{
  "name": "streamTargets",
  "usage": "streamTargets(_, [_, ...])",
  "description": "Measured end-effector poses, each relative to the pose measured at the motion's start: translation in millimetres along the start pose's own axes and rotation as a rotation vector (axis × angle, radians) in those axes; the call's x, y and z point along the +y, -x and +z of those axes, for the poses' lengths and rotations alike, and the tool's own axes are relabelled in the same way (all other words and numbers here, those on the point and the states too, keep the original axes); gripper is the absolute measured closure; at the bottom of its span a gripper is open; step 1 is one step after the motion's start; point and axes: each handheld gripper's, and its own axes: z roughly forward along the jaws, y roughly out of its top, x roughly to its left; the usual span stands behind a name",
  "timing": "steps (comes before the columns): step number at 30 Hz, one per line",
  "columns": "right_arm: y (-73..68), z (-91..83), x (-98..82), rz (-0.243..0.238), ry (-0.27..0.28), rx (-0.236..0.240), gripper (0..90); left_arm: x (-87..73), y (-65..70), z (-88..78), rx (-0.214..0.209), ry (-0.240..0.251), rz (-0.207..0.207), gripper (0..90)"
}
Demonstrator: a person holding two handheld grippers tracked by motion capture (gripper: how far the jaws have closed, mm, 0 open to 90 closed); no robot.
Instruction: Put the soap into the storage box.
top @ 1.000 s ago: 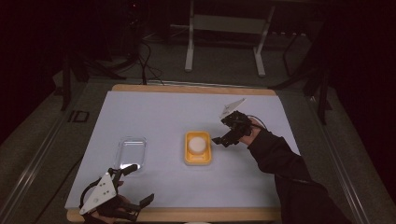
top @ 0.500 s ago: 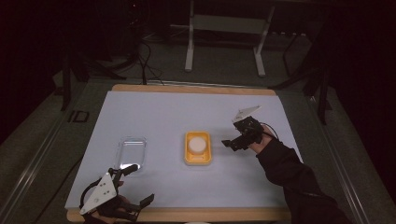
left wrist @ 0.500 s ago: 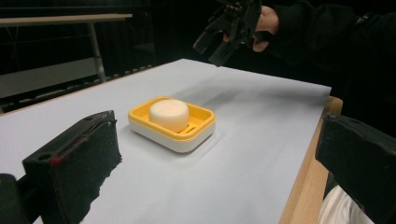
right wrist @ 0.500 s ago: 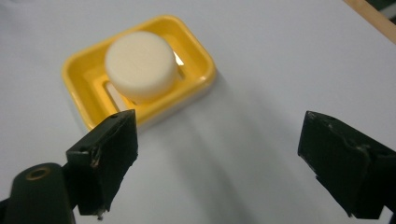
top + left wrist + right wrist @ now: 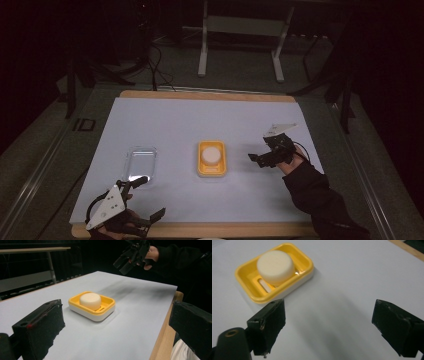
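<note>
- While a round white soap bar sits in the yellow plastic soap dish mid-surface, the right claw hovers just right of the dish, jaws spread and empty.
- Left claw, near-left of the dish, is spread wide.
- Clear plastic lid lies left of the dish.

Table: wooden edge, covered by a pale sheet. Yellow soap dish rests at the sheet's centre. Clear lid lies flat on the sheet at nine o'clock from the dish, well apart.
</note>
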Motion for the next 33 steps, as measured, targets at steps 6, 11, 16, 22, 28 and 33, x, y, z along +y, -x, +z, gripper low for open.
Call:
streamTargets(6, [-1.2, -11.0, -16.4, 0.030, 0.024, -0.008, 11.7, 0.0, -0.3, 0.0, 0.000, 0.000, -0.001, 0.0])
streamTargets(11, [-8.7, -17.3, -28.5, 0.037, 0.033, -0.039, 11.8, 0.0, -0.2, 0.4, 0.000, 0.000, -0.001, 0.1])
streamTargets(16, [-13.2, -18.7, -34.3, 0.047, 0.034, -0.047, 11.8, -0.1, -0.4, 0.6, 0.000, -0.002, -0.001, 0.0])
streamTargets(22, [-26.2, -24.5, -48.6, 0.028, 0.063, -0.109, 11.9, -0.2, -0.5, 0.6, -0.002, -0.003, -0.002, 0.0])
streamTargets(28, [-30.2, -24.2, -59.3, 0.033, 0.092, -0.106, 11.9, -0.1, 0.0, 0.8, -0.006, -0.007, 0.003, 0.1])
streamTargets(33, [-29.6, -29.7, -68.3, 0.057, 0.123, -0.097, 11.9, -0.1, 0.1, 0.7, -0.007, -0.005, 0.001, 0.1])
